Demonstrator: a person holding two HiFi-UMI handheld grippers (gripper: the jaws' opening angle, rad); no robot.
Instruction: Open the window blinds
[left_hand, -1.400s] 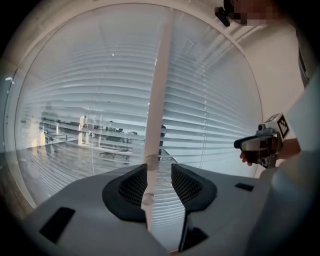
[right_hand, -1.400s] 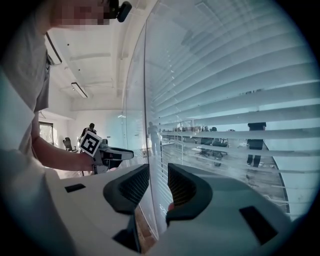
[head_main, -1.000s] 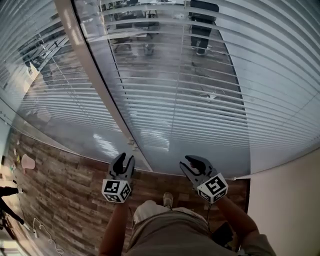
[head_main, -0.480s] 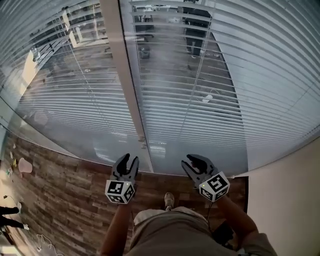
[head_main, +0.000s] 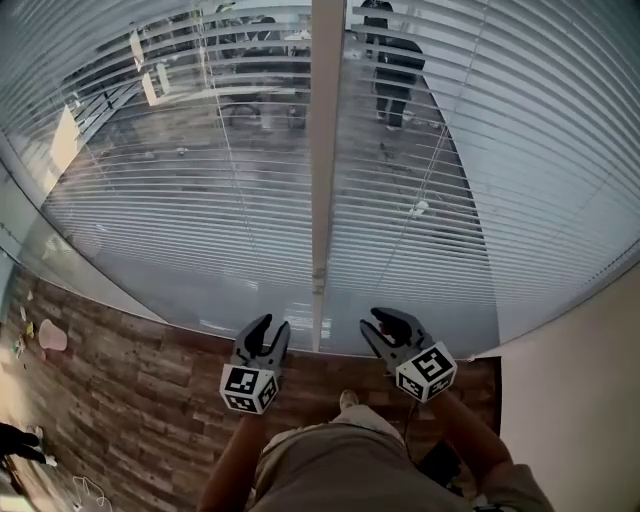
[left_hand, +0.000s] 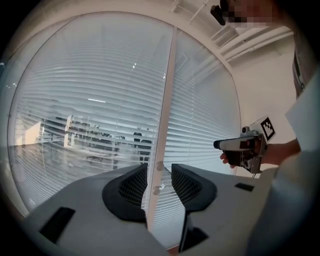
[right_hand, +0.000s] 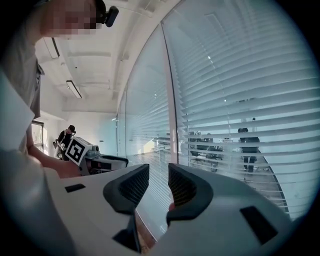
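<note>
Glass office wall, white blinds (head_main: 180, 200) hanging lowered across both panes, wood floor (head_main: 130, 380) running below. You're holding both grippers short of the glass. The left gripper (head_main: 262, 335) is showing its jaws spread with nothing pinched, and the white post (head_main: 322, 150) is sitting in the gap, well beyond the tips. The right gripper (head_main: 388, 328) is also spread and empty, with the right-hand blind lying ahead of its jaws. A thin cord (head_main: 418, 210) is hanging up beyond the right jaws, and I cannot tell if it is on your side of the glass. Likely risks: you're closing on a target that thin and missing it, you're catching slats instead and bending them, or you're driving the tips into the glass while reaching.
</note>
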